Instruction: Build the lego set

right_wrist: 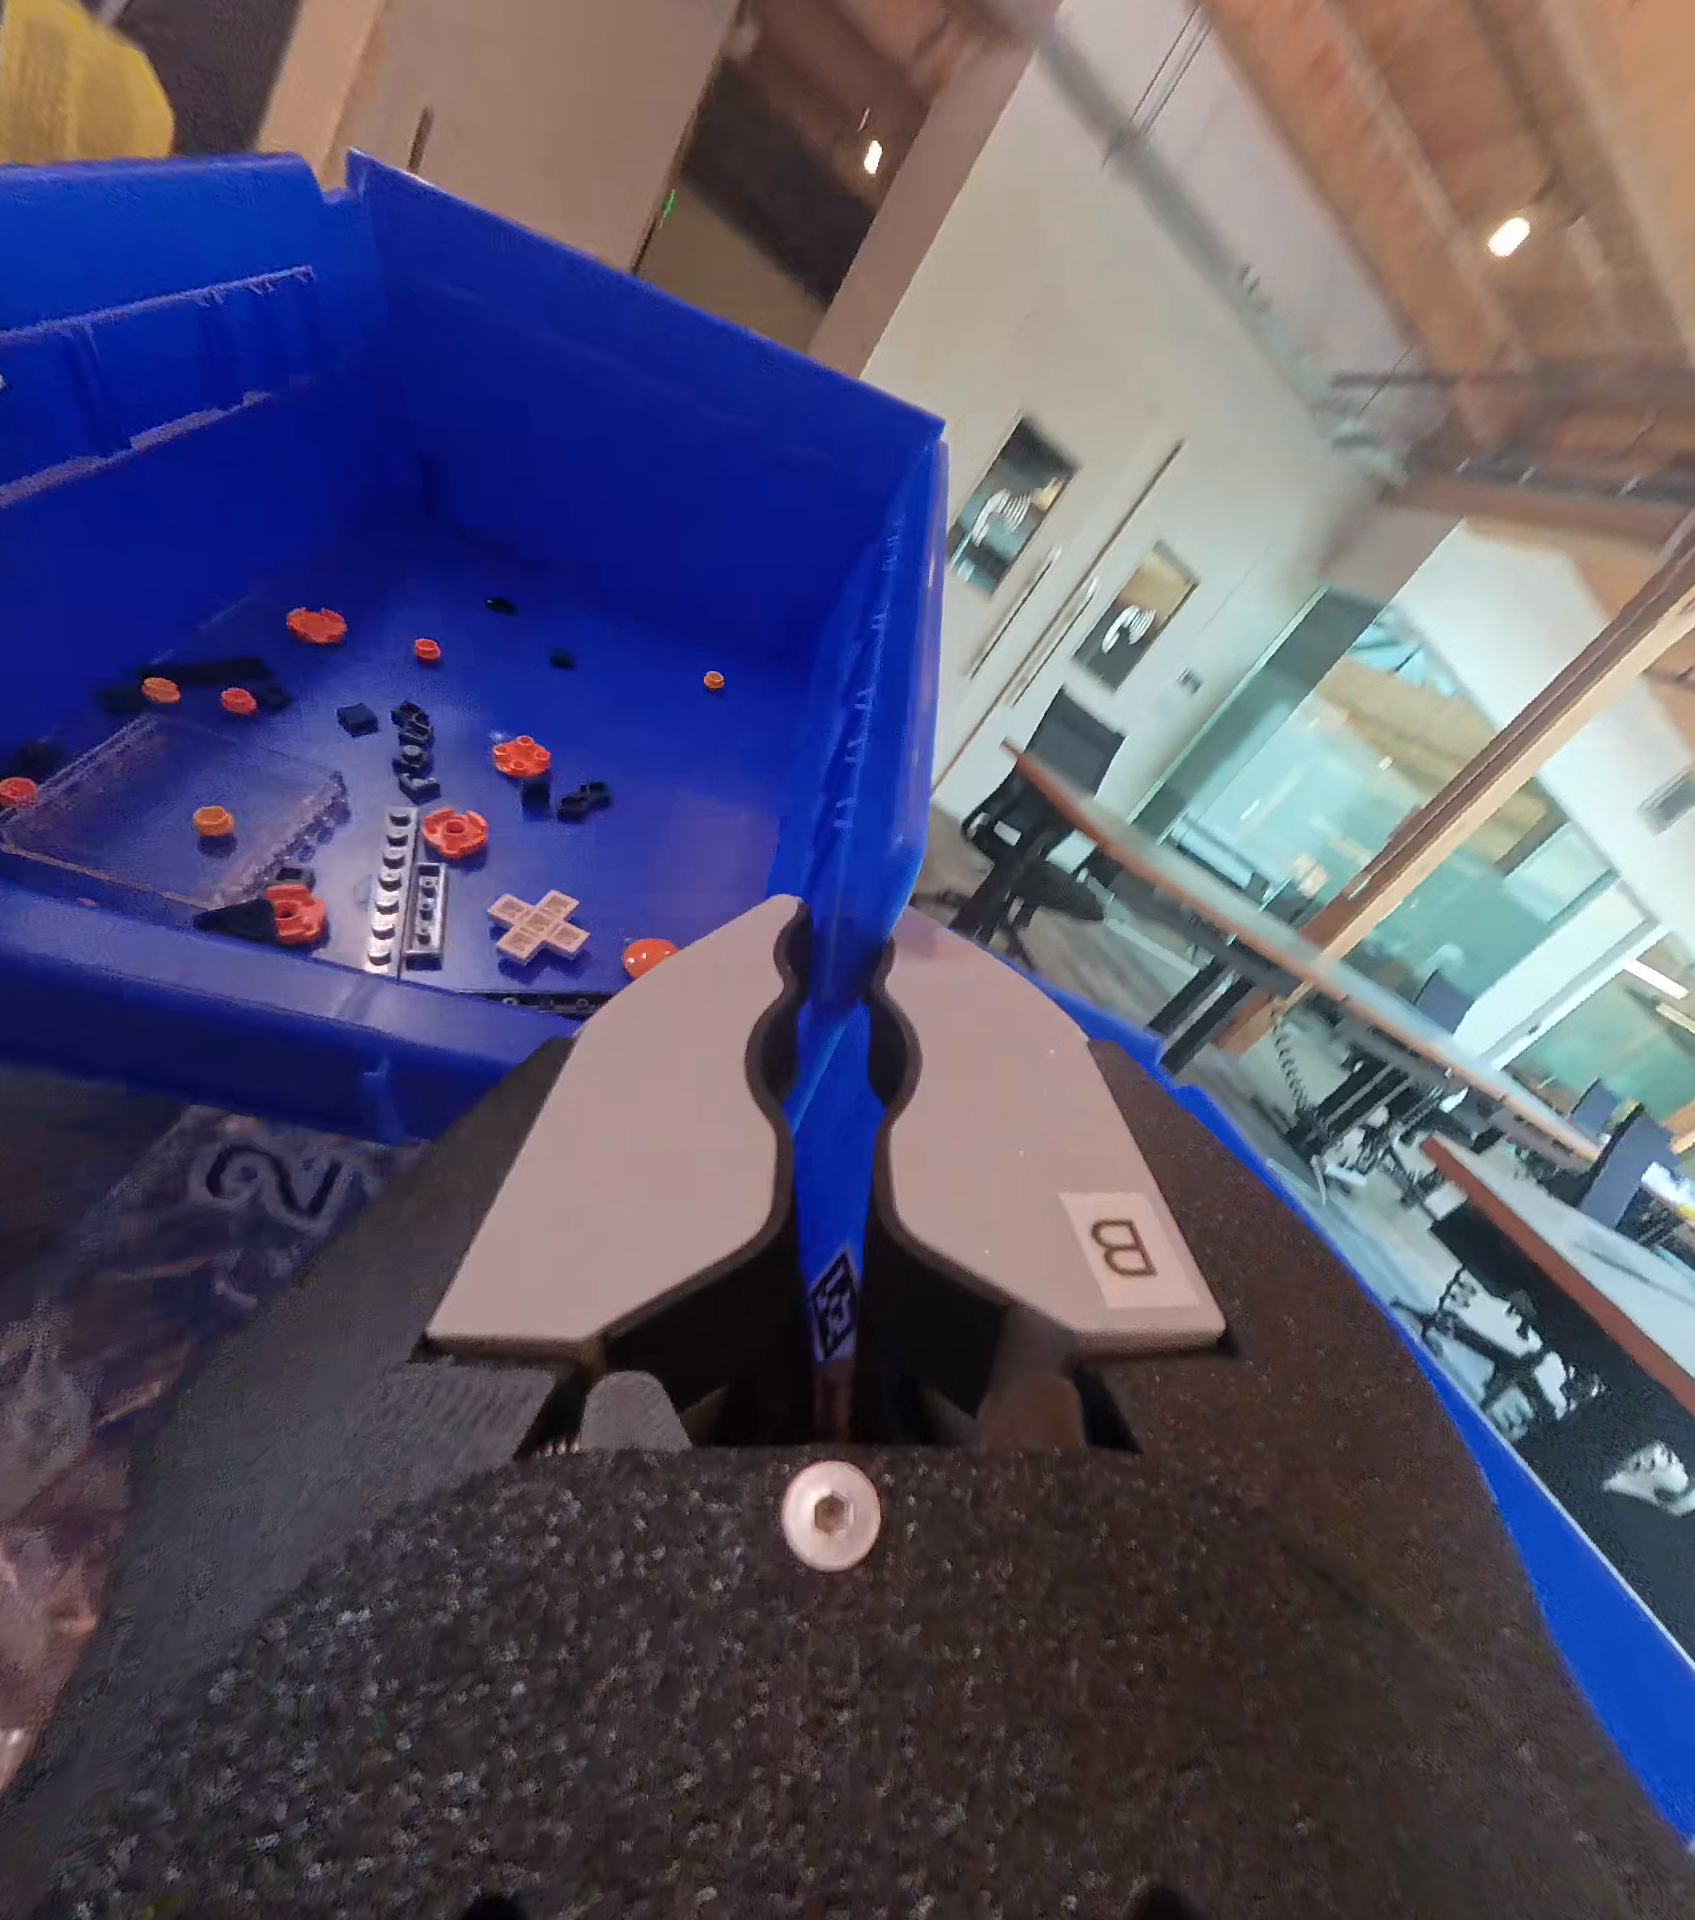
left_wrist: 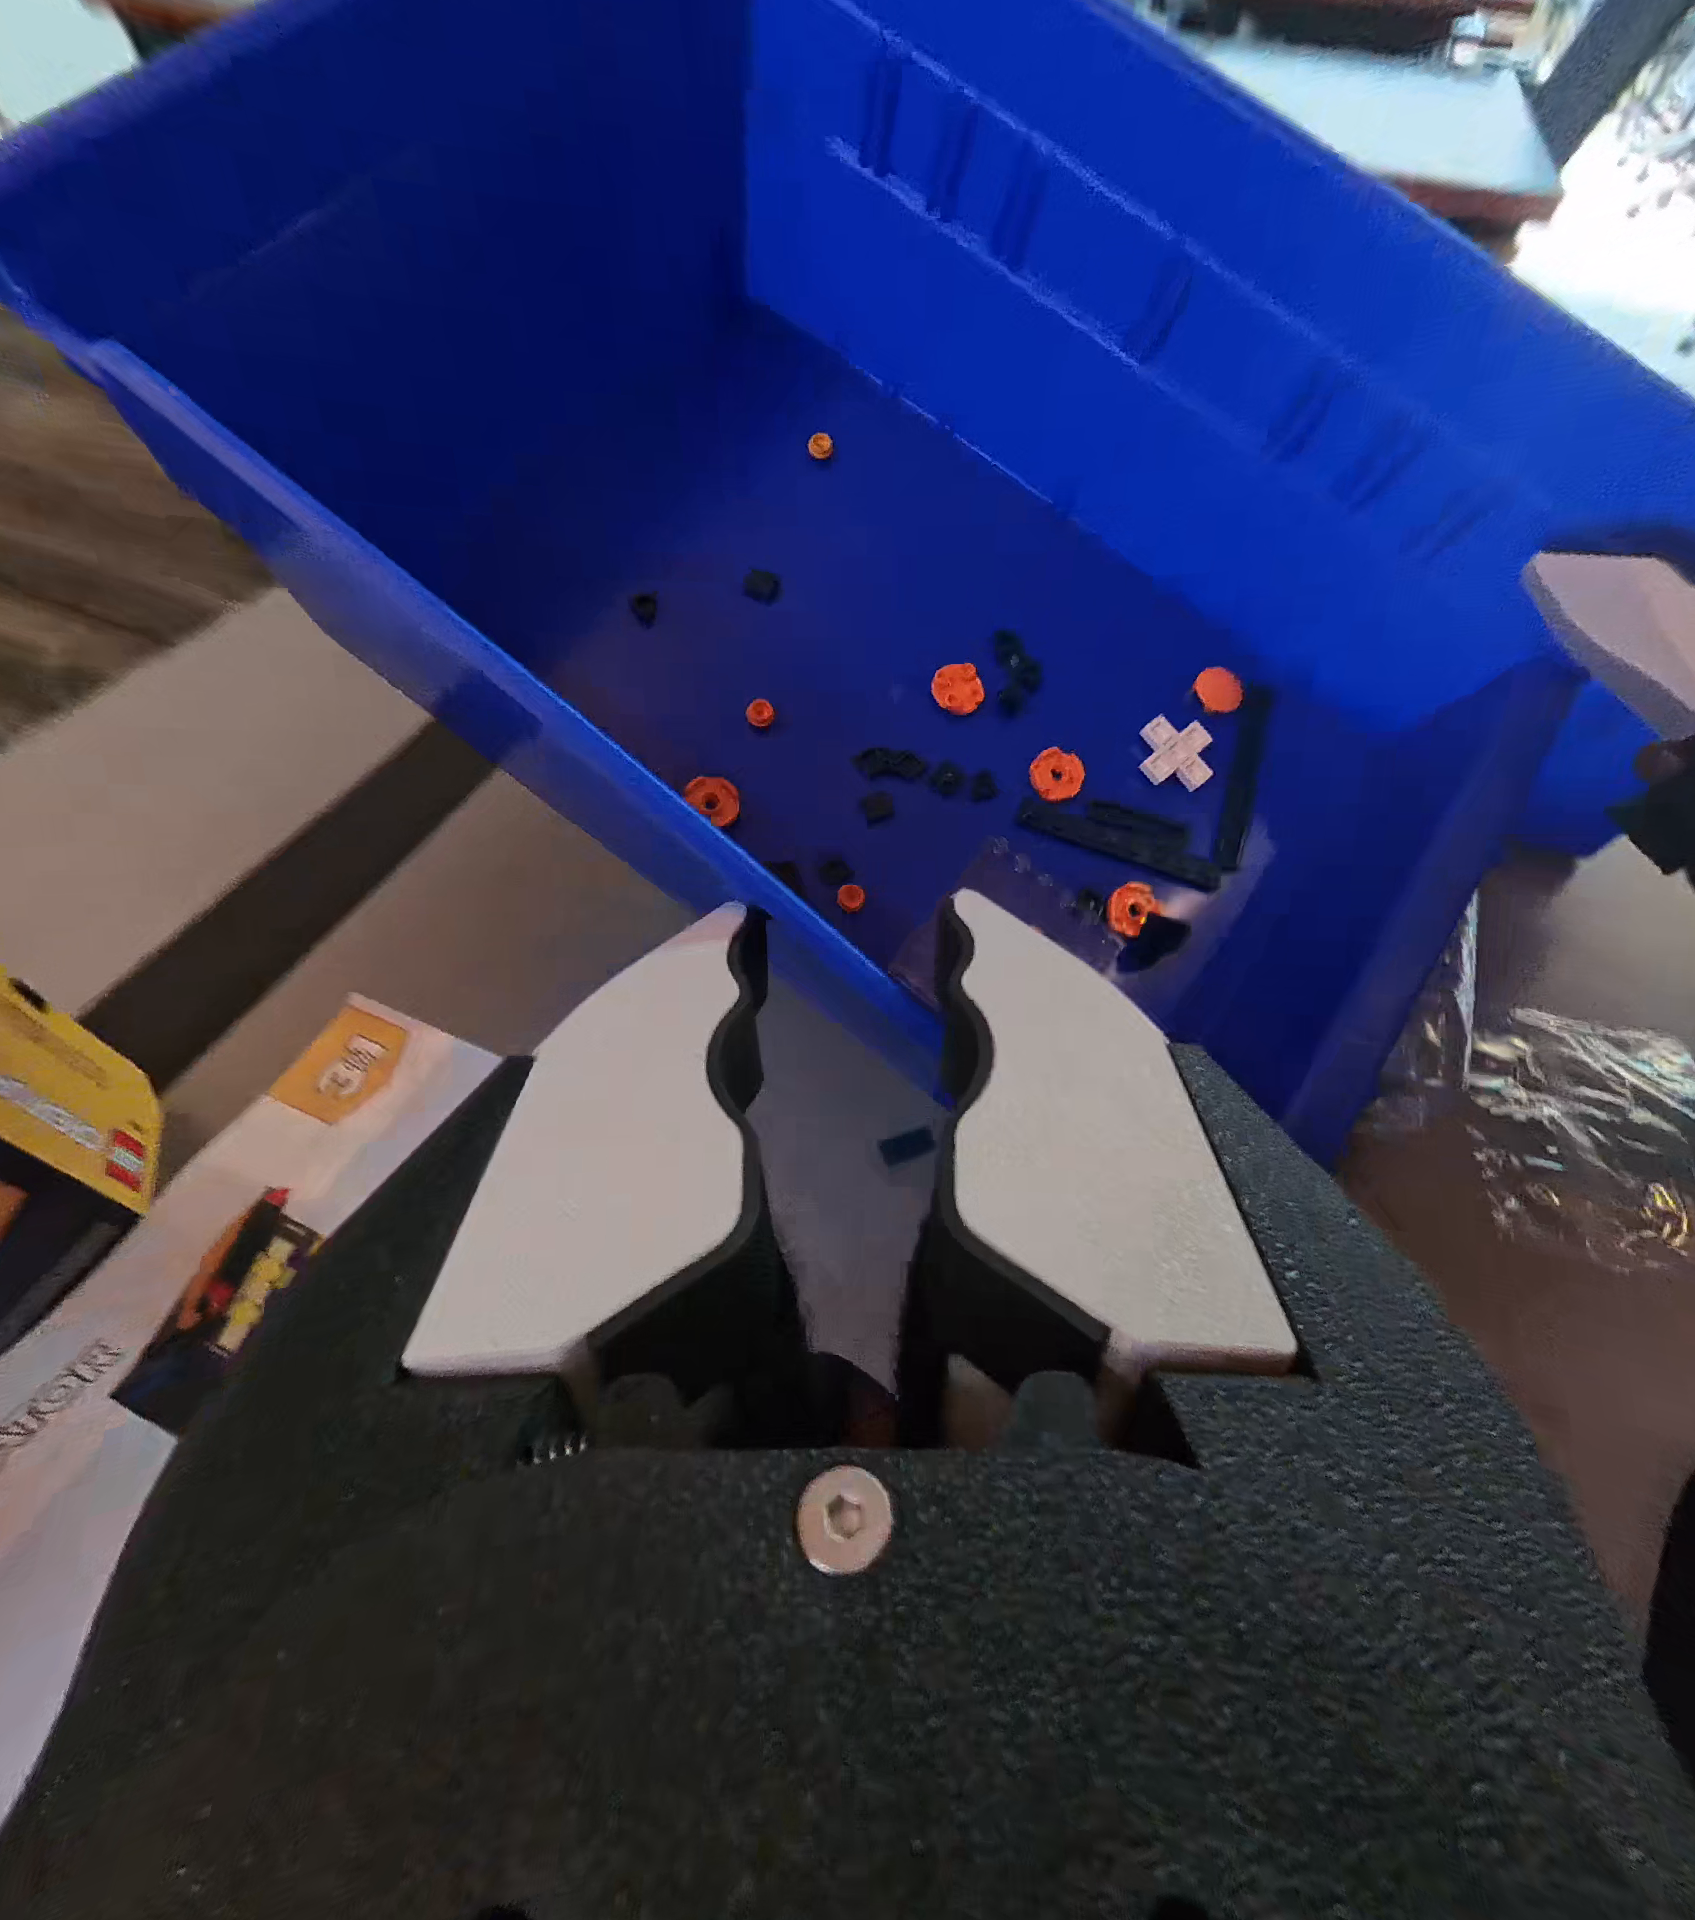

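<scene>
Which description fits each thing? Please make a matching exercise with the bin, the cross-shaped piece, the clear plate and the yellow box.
Things:
1. bin
2. cross-shaped piece
3. clear plate
4. yellow box

Descriptions:
a. pale, lying inside the bin
b. blue, its wall gripped by the right tool
c. outside the bin
d. see-through, lying inside the bin

Pairs: 1-b, 2-a, 3-d, 4-c

Deep blue plastic storage bin (left_wrist: 531,343), tilted, holding loose small bricks on its floor: round orange studs and plates (left_wrist: 957,688), small black pieces (left_wrist: 762,585), long black strips (left_wrist: 1118,844), one white cross-shaped plate (left_wrist: 1175,750), one clear flat plate (left_wrist: 1030,883). Left gripper (left_wrist: 848,920), grey fingers on a black textured body, jaws parted astride the bin's near wall. Yellow cardboard set box (left_wrist: 1,1049) and white printed instruction booklet (left_wrist: 95,1382) at left; crinkled clear plastic wrap (left_wrist: 1570,1132) at right, on the tan tabletop (left_wrist: 230,717).
</scene>
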`<state>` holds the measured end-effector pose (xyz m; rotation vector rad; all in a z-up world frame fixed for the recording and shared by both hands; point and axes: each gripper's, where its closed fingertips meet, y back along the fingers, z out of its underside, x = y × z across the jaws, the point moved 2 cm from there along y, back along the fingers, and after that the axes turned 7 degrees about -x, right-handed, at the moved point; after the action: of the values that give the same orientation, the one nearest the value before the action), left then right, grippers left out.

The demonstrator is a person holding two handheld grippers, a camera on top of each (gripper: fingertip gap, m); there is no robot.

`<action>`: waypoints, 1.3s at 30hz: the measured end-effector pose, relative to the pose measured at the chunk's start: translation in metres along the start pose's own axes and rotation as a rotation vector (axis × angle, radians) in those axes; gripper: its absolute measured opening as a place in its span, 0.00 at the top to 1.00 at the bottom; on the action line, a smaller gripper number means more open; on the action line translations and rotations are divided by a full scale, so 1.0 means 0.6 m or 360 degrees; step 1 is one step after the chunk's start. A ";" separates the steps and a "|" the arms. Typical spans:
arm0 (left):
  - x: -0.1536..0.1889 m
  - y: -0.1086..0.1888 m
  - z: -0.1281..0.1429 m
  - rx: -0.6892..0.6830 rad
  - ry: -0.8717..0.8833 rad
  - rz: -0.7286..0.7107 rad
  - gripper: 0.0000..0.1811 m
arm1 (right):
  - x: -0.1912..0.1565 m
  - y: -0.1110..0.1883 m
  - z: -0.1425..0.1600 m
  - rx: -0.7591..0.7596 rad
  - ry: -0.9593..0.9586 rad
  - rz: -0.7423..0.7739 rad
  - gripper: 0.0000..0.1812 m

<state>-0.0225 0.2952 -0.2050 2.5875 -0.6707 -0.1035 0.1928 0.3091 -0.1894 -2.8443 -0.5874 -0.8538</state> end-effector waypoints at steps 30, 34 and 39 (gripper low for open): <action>0.045 0.083 -0.050 0.0294 -0.0204 -0.0283 0.85 | 0.009 0.050 -0.035 0.0340 -0.0150 0.0153 0.97; 0.048 0.088 -0.055 0.0323 -0.0215 -0.0297 0.85 | 0.011 0.053 -0.039 0.0369 -0.0149 0.0169 0.97; 0.052 0.091 -0.057 0.0323 -0.0247 -0.0322 0.86 | 0.013 0.055 -0.039 0.0382 -0.0154 0.0177 0.97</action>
<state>-0.0129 0.2523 -0.1482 2.8610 -0.4922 -0.3184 0.2002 0.2762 -0.1657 -2.6810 -0.4991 -0.5866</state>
